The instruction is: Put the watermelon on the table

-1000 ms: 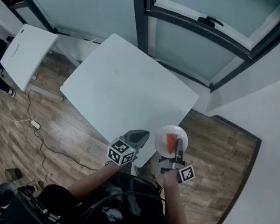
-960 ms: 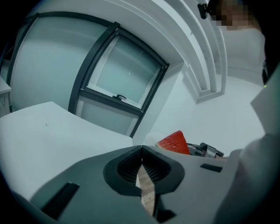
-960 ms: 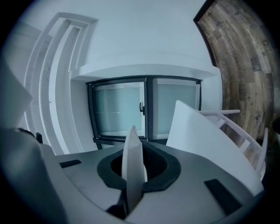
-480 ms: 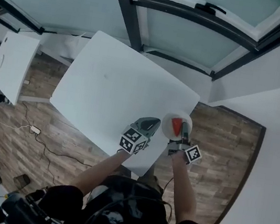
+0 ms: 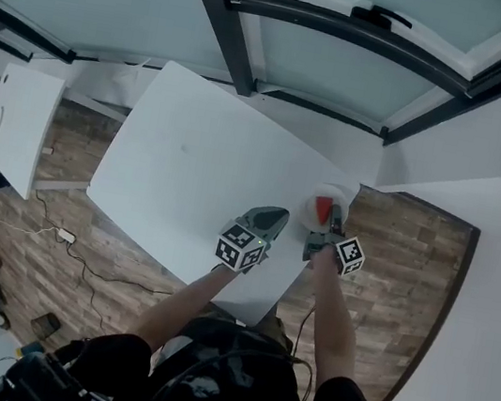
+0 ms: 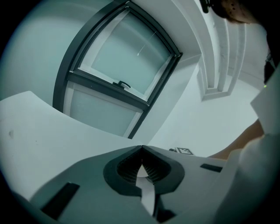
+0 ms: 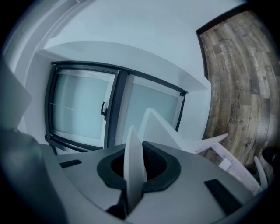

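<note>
A red watermelon slice (image 5: pixel 322 205) lies on a small white plate (image 5: pixel 307 218). My right gripper (image 5: pixel 330 225) is shut on the plate's near rim and holds it over the right corner of the white table (image 5: pixel 199 167). In the right gripper view the plate (image 7: pixel 133 166) shows edge-on between the closed right gripper (image 7: pixel 135 153) jaws. My left gripper (image 5: pixel 275 214) hovers over the table's near edge, just left of the plate. The left gripper (image 6: pixel 141 148) is shut with nothing between its jaws. The table top (image 6: pixel 35 131) stretches ahead of it.
A second, smaller white table (image 5: pixel 17 118) stands to the left. A dark-framed window (image 5: pixel 262 16) runs behind the main table, with a white wall at the right. Wooden floor (image 5: pixel 401 268) surrounds the table, and a cable (image 5: pixel 64 235) lies on it at the left.
Both grippers have moved forward toward the table. The plate with the watermelon has gone from over the floor to over the table's right corner.
</note>
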A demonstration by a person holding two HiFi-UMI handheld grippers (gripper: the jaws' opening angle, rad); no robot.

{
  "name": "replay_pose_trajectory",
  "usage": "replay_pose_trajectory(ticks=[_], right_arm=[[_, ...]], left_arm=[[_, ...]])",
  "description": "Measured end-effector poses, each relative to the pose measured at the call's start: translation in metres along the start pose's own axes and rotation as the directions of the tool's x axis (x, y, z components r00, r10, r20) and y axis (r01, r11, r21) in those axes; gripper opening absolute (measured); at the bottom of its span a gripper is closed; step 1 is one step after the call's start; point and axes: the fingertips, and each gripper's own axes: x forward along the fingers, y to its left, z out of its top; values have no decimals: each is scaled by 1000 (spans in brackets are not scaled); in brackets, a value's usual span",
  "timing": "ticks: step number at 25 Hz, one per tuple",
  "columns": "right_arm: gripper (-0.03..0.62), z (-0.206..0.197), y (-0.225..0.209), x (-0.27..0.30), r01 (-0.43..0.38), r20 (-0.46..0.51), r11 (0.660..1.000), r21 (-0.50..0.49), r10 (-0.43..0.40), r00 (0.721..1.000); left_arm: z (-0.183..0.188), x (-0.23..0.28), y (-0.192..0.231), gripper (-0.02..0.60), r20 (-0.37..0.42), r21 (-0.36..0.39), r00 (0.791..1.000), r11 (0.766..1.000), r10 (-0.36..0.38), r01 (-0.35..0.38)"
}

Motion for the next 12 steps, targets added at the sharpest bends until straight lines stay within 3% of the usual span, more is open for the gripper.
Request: replay_pose_trajectory(ticks=[3,5,6,8,12], right_arm=[[28,2,-1,17,44,-23,999,-17,-44,999],[28,-1,0,30,119,-90,986,-117,-130,987],[28,-4,1,36,160,-128,963,-215,-191,973],[50,-7,6,44,212,-175,883,-420,-308,935],[109,-5,4,49,255,-192,750,-610,-453,871]], left_arm=[[1,-4,1,4,-4,-10,1000,1000,-1,1],[-3,-6,3,3,-14,-24,1000,1000,3,-4],[-4,-7,4,3,-19,-31,1000,1000,6,-6],[-4,-9,5,3,-21,-37,1000,999,9,-9],[-1,-13,0,3,-8,-29,1000,1000,1,-1]])
